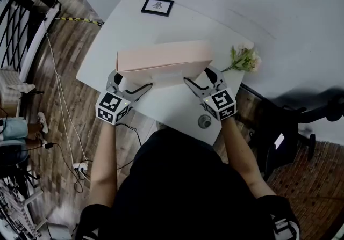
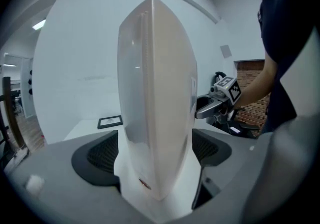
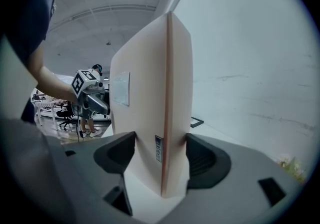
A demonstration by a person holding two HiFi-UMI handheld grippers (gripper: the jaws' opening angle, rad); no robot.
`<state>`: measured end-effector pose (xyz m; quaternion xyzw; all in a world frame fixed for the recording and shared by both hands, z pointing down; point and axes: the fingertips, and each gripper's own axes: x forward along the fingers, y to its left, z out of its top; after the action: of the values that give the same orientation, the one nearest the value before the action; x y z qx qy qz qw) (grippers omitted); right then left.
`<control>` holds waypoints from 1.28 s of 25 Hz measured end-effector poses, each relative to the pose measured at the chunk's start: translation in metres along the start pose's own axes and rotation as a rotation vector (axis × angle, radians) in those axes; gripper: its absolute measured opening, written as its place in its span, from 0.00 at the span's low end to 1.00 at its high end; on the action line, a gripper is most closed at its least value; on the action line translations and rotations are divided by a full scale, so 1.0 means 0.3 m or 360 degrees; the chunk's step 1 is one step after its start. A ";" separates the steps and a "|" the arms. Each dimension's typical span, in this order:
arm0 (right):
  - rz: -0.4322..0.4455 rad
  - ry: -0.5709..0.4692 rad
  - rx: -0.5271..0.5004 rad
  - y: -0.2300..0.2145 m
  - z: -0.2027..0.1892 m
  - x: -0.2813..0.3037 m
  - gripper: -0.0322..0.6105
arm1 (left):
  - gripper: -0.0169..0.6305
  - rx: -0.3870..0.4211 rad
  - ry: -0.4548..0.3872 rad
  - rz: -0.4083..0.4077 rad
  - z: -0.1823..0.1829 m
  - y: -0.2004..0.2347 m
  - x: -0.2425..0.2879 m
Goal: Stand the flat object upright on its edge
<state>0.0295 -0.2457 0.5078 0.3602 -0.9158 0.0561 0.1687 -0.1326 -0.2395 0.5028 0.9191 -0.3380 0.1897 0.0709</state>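
A flat pink box [image 1: 161, 59] stands upright on its long edge on the white table [image 1: 123, 24]. My two grippers are at its two ends. The left gripper [image 1: 133, 80] straddles the left end; in the left gripper view the box [image 2: 157, 92] fills the gap between the pads [image 2: 97, 155], which stand wide beside its faces without clearly pressing. The right gripper [image 1: 200, 77] holds the right end; in the right gripper view both pads [image 3: 207, 155] lie against the box [image 3: 150, 107].
A small black-framed picture [image 1: 157, 6] lies at the table's far side. A sprig of pale flowers [image 1: 244, 59] lies at the right edge. A round cable grommet [image 1: 204, 121] sits near the front edge. A black office chair [image 1: 301, 121] stands to the right, and cables run across the floor on the left.
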 end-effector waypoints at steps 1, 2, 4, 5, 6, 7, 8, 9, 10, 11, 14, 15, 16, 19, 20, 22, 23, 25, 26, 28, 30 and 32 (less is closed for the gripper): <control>0.0004 0.0002 -0.0005 -0.001 -0.001 -0.001 0.56 | 0.72 0.0030 0.0015 -0.0062 0.008 -0.002 -0.002; 0.0007 0.0005 -0.0012 -0.003 -0.002 -0.002 0.56 | 0.72 0.0063 0.0038 -0.0116 0.013 -0.003 -0.002; 0.0012 0.0019 -0.0026 -0.004 -0.004 -0.003 0.56 | 0.71 0.0134 0.0100 -0.0188 0.013 -0.002 -0.001; 0.0013 0.0029 -0.0032 -0.003 -0.004 -0.002 0.56 | 0.72 0.0161 0.0132 -0.0213 0.008 -0.001 0.000; 0.0011 0.0038 -0.0038 -0.002 -0.003 0.001 0.56 | 0.71 0.0178 0.0158 -0.0231 0.002 -0.001 0.001; 0.0007 0.0041 -0.0046 -0.003 -0.002 0.003 0.56 | 0.71 0.0188 0.0175 -0.0236 -0.003 -0.001 0.002; 0.0000 0.0043 -0.0053 -0.005 -0.002 0.005 0.56 | 0.70 0.0193 0.0182 -0.0224 -0.006 0.001 0.004; -0.0009 0.0050 -0.0060 -0.008 -0.003 0.005 0.56 | 0.62 0.0193 0.0181 -0.0200 -0.007 0.003 0.004; -0.0020 0.0061 -0.0066 -0.011 -0.004 0.004 0.56 | 0.60 0.0187 0.0176 -0.0174 -0.007 0.005 0.004; -0.0033 0.0070 -0.0072 -0.015 -0.004 0.004 0.56 | 0.59 0.0179 0.0168 -0.0153 -0.006 0.006 0.005; -0.0083 0.0063 -0.0074 -0.030 0.006 0.001 0.56 | 0.57 0.0155 0.0157 -0.0094 -0.001 0.003 0.009; -0.0103 0.0060 -0.0063 -0.036 0.010 -0.004 0.56 | 0.57 0.0146 0.0158 -0.0073 0.001 0.002 0.012; -0.0127 0.0060 -0.0045 -0.044 0.013 -0.012 0.56 | 0.56 0.0134 0.0159 -0.0051 0.003 0.000 0.016; -0.0216 0.0010 0.0010 -0.075 0.027 -0.040 0.56 | 0.56 0.0093 0.0174 0.0033 0.003 -0.005 0.034; -0.0246 -0.0009 0.0025 -0.086 0.031 -0.051 0.56 | 0.56 0.0079 0.0183 0.0065 0.001 -0.006 0.041; -0.0301 -0.0029 0.0053 -0.108 0.038 -0.076 0.56 | 0.56 0.0041 0.0197 0.0133 0.004 -0.009 0.059; -0.0324 -0.0035 0.0067 -0.118 0.040 -0.088 0.56 | 0.56 0.0020 0.0199 0.0167 0.009 -0.010 0.070; -0.0365 -0.0042 0.0097 -0.138 0.042 -0.113 0.56 | 0.56 -0.0017 0.0201 0.0231 0.021 -0.013 0.096; -0.0384 -0.0047 0.0110 -0.147 0.043 -0.125 0.55 | 0.56 -0.0032 0.0202 0.0260 0.027 -0.014 0.110; -0.0426 -0.0059 0.0126 -0.162 0.043 -0.152 0.49 | 0.56 -0.0057 0.0209 0.0310 0.039 -0.017 0.138; -0.0467 -0.0073 0.0137 -0.177 0.043 -0.179 0.42 | 0.56 -0.0078 0.0216 0.0348 0.051 -0.018 0.164; -0.0499 -0.0089 0.0157 -0.190 0.039 -0.203 0.38 | 0.56 -0.0097 0.0223 0.0379 0.061 -0.016 0.189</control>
<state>0.1066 -0.2512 0.4743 0.5078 -0.8489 0.0639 0.1321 -0.0845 -0.2743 0.5085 0.8544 -0.4444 0.2502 0.0991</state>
